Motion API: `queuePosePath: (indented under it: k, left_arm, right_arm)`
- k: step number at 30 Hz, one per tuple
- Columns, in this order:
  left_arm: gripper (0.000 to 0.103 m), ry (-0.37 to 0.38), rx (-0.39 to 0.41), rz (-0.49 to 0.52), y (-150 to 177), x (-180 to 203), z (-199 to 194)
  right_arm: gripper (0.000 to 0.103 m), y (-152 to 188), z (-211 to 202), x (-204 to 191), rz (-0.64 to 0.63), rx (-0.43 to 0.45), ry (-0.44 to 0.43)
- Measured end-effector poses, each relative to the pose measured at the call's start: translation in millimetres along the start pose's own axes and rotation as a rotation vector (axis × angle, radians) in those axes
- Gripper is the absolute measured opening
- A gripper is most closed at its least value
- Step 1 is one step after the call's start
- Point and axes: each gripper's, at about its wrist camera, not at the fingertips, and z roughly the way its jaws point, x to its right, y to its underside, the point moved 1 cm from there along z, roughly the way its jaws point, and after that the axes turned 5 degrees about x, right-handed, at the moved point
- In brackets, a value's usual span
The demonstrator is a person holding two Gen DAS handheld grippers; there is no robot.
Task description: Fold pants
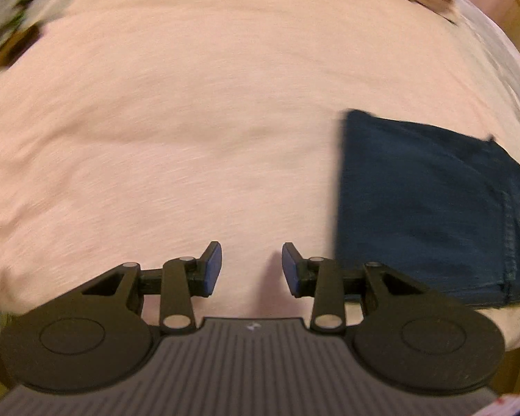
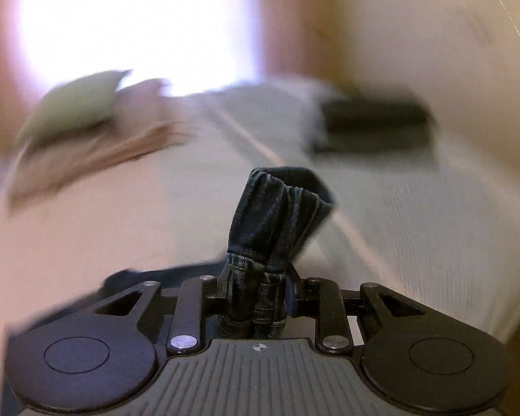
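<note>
Your left gripper (image 1: 251,267) hangs with its two black fingers and blue pads (image 1: 213,269) spread apart, nothing between them, above a wide pale pink bedsheet (image 1: 176,131) that fills most of the left wrist view. To the right of that gripper, flat on the sheet, lies a dark blue denim pair of pants (image 1: 426,204), with a straight folded edge facing the gripper and stitched seams along its far right side. The right-hand finger sits just beside that edge; whether it touches the cloth cannot be told. The top corners of this view are blurred; a green and grey patch at upper left is not clear enough to name.

Your right gripper (image 2: 256,293) is pinching a bunched part of the denim pants (image 2: 270,222). The gathered cloth, with a stitched hem, is squeezed between the fingers and rises upright in front of them, flopping over at the top. More dark cloth trails low to the left behind the fingers.

Beyond, the right wrist view is heavily blurred. You can make out a pale green cushion (image 2: 71,104) at upper left, a bright window glow above it, and a dark rectangular shape (image 2: 374,124) at upper right.
</note>
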Motion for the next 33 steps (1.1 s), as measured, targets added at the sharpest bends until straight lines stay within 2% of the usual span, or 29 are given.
queuePosePath:
  k: [3, 6, 9, 11, 12, 14, 17, 22, 24, 26, 28, 29, 31, 33]
  left_arm:
    - [0.032, 0.0, 0.005, -0.062, 8.3, -37.6, -5.8]
    - [0.032, 0.034, 0.006, -0.115, 15.8, -63.4, -6.3]
    - [0.032, 0.058, -0.002, -0.133, 19.7, -73.4, -2.4]
    - [0.032, 0.08, 0.006, -0.128, 21.4, -77.9, -0.9]
    - [0.032, 0.091, 0.006, -0.131, 22.3, -80.7, -1.4]
    - [0.032, 0.115, 0.005, -0.136, 22.4, -86.1, -2.5]
    - [0.032, 0.154, 0.008, -0.143, 24.4, -95.2, -5.6]
    - [0.032, 0.182, -0.006, -0.185, 29.9, -107.4, -3.5]
    - [0.032, 0.183, -0.011, -0.176, 30.3, -107.8, -3.3]
    - [0.032, 0.171, -0.019, -0.153, 28.7, -104.1, -5.7]
    - [0.032, 0.164, -0.023, -0.135, 28.4, -100.4, -10.2]
    - [0.032, 0.165, -0.029, -0.129, 28.2, -97.5, -12.8]
    - [0.032, 0.174, -0.042, -0.123, 27.6, -90.0, -16.3]
    - [0.032, 0.201, -0.05, -0.113, 27.3, -79.1, -19.7]
  right_arm:
    - [0.024, 1.7, -30.0, -98.6, -0.356, 0.114, -0.081]
    - [0.024, 36.3, -56.3, -189.5, -0.629, 0.199, -0.238]
    - [0.024, 106.4, -67.5, -268.4, -0.931, 0.222, -0.412]
    - [0.024, 172.1, -56.5, -303.8, -1.136, 0.167, -0.5]
    - [0.024, 204.5, -46.2, -315.8, -1.249, 0.118, -0.499]
    - [0.024, 243.0, -40.0, -322.2, -1.372, 0.188, -0.439]
    - [0.024, 229.4, -41.1, -326.3, -1.333, 0.16, -0.417]
    - [0.028, 217.1, -45.9, -335.5, -1.348, 0.174, -0.38]
    - [0.032, 228.1, -28.3, -337.6, -1.401, 0.124, -0.381]
    - [0.037, 231.1, -31.9, -339.1, -1.461, 0.142, -0.348]
    - [0.044, 212.8, -36.9, -338.6, -1.372, 0.078, -0.353]
    - [0.056, 200.4, -40.7, -335.2, -1.299, 0.05, -0.364]
    - [0.072, 177.2, -50.8, -321.4, -1.15, 0.011, -0.365]
    - [0.072, 158.6, -58.1, -300.5, -1.006, -0.014, -0.388]
